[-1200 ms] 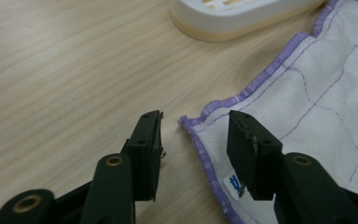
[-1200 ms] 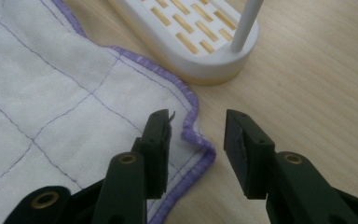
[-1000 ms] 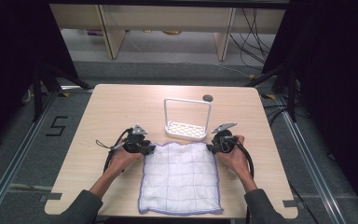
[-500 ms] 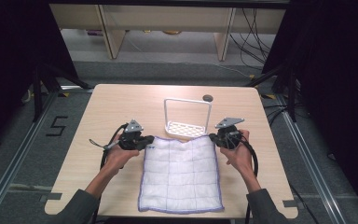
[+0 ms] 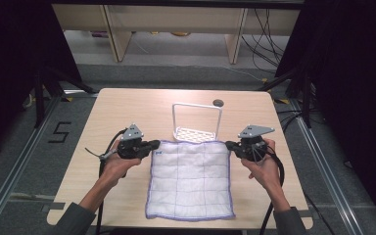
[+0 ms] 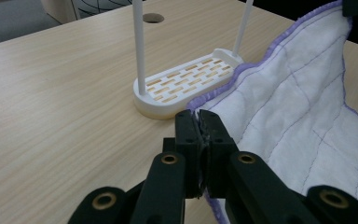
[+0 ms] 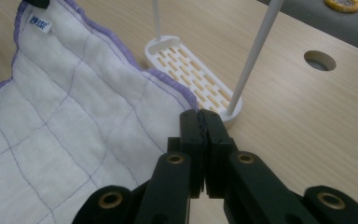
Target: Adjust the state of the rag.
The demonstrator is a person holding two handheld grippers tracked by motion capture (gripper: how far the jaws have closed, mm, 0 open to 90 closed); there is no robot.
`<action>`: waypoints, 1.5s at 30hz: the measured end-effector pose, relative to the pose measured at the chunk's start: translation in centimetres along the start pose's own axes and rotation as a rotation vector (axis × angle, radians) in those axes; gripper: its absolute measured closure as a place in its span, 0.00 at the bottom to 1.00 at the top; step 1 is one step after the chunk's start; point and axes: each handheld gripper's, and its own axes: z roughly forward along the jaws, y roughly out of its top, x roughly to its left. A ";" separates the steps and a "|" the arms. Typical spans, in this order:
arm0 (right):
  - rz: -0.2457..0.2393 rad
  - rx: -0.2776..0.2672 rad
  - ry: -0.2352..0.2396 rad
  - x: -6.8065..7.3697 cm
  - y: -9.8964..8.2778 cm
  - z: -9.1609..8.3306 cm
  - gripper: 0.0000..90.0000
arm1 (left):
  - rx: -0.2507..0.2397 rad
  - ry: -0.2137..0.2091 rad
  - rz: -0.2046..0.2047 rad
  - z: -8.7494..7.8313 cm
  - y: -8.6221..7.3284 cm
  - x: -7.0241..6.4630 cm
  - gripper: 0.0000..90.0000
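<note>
Jaws of both the left gripper (image 5: 152, 145) and right gripper (image 5: 229, 145) pinched the cloth (image 5: 191, 181) corners; lifting evenly toward the rack (image 5: 197, 133) at twelve o'clock seemed wise.

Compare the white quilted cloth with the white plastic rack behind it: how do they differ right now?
The white quilted cloth with purple edging is soft, its far corners lifted; the white plastic rack is rigid and stands untouched on the table. The cloth is stitched in squares; the rack's base is slotted and carries a thin upright frame. The cloth is pinched by both grippers. Both are white.
</note>
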 end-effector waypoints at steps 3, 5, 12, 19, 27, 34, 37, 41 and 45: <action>-0.004 -0.009 0.015 0.2 -0.5 -0.7 0.99 | -0.006 -0.007 0.006 -0.7 -0.2 -0.1 0.96; -0.013 -0.012 0.020 0.2 -0.9 -1.1 0.99 | -0.012 -0.021 0.019 -1.1 -0.4 -0.5 0.96; -0.020 -0.005 0.069 2.3 -2.7 -2.7 0.99 | -0.013 -0.051 0.061 -2.8 -2.1 -2.2 0.96; -0.057 -0.003 0.088 4.6 -4.9 -4.3 0.99 | -0.011 -0.060 0.102 -4.6 -4.4 -4.3 0.96; -0.060 0.037 0.120 5.8 -7.3 -4.3 0.99 | 0.030 -0.085 0.178 -5.1 -7.1 -6.9 0.96; -0.058 0.092 0.149 7.1 -9.3 -4.0 0.99 | 0.084 -0.113 0.173 -5.5 -9.1 -7.9 0.95; -0.062 0.096 0.152 7.4 -9.7 -4.1 0.99 | 0.080 -0.122 0.175 -6.0 -9.5 -8.1 0.95; -0.064 0.102 0.153 7.8 -10.3 -4.3 0.99 | 0.105 -0.127 0.202 -6.2 -10.0 -8.5 0.95; -0.052 0.115 0.161 8.0 -11.1 -4.5 0.99 | 0.136 -0.155 0.219 -6.2 -10.6 -9.3 0.95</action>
